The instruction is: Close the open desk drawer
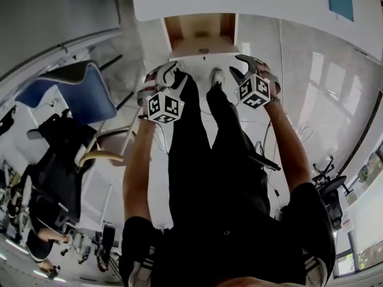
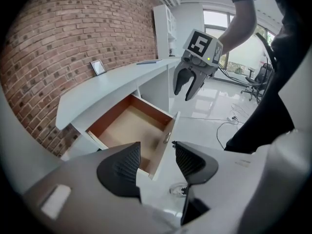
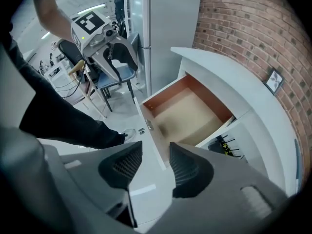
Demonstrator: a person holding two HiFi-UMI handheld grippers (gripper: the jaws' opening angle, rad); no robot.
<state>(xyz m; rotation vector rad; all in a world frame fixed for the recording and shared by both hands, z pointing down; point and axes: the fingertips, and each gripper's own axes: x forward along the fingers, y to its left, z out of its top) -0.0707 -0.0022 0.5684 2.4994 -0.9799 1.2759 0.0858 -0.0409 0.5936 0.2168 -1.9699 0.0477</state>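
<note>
Head view: drawer [image 1: 201,37] open at 12 o'clock; left gripper [image 2: 157,151] and right gripper [image 3: 155,152] short of it, jaws spread, empty. Could skew and jam if shoved off-centre.

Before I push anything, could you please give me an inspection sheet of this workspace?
Surface: white desk, smooth top.
Job's things: drawer pulled out, wooden inside, nothing seen in it.
Clutter: small picture frame on the desk top.
Grippers: left gripper and right gripper both open, holding nothing, not touching the drawer.
Cables: loose cable lying on the floor.
Surroundings: brick wall behind the desk, blue chair to the person's left.
</note>
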